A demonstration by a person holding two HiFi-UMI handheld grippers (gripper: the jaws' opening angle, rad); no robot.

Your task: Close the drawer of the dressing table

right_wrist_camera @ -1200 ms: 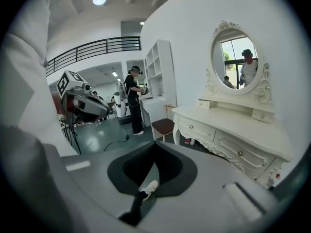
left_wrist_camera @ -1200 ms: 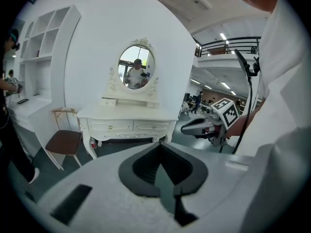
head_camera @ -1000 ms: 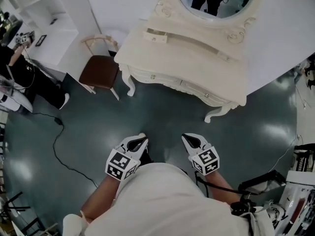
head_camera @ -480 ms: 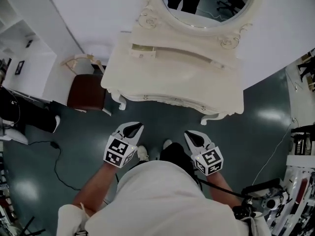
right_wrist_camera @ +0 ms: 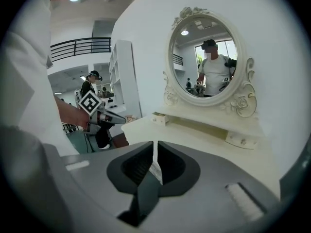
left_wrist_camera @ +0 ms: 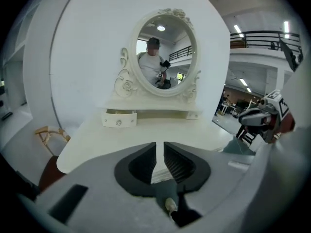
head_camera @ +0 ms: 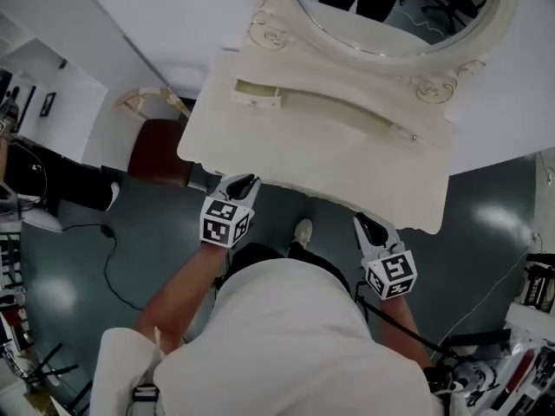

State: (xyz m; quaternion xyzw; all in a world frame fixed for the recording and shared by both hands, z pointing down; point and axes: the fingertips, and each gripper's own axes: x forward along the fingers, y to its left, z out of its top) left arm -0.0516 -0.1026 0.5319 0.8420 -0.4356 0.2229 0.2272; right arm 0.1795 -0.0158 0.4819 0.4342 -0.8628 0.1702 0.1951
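The cream dressing table fills the top of the head view, under its oval mirror. On the raised shelf, the small left drawer sticks out from the shelf front. My left gripper hovers at the table's front left edge. Its jaws are opening, a narrow gap between them with nothing in it. My right gripper is below the front edge further right, its jaws together and empty. Both point at the table.
A chair with a brown seat stands at the table's left. A person sits further left and a black cable runs over the floor. White shelving lines the left wall. Equipment crowds the lower right.
The person has walked up to the table, so both grippers now reach its front edge. The left jaws have parted slightly.
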